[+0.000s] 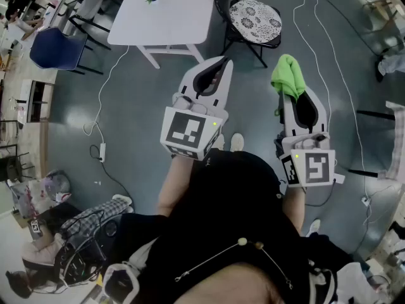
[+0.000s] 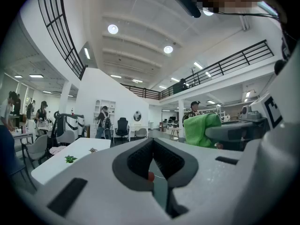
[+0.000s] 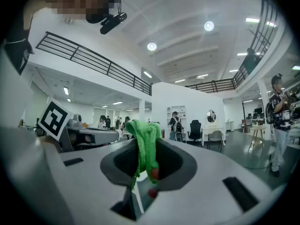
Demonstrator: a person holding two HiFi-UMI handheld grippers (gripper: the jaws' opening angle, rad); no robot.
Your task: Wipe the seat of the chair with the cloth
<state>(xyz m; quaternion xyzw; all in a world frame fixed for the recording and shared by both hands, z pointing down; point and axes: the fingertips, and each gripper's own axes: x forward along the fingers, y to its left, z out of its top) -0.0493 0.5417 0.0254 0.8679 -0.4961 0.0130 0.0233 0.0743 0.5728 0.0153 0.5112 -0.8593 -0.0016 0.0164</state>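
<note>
From the head view, the left gripper (image 1: 212, 75) and the right gripper (image 1: 297, 103) are seen held side by side above the grey floor (image 1: 139, 94). A green cloth (image 1: 288, 75) is bunched at the right one's tip. Beyond both, well apart, the chair (image 1: 255, 21) with its round patterned seat is placed beside a white table (image 1: 164, 11).

In the left gripper view, the jaws are pressed together with nothing between them.

In the right gripper view, the jaws are clamped on the cloth.
</note>
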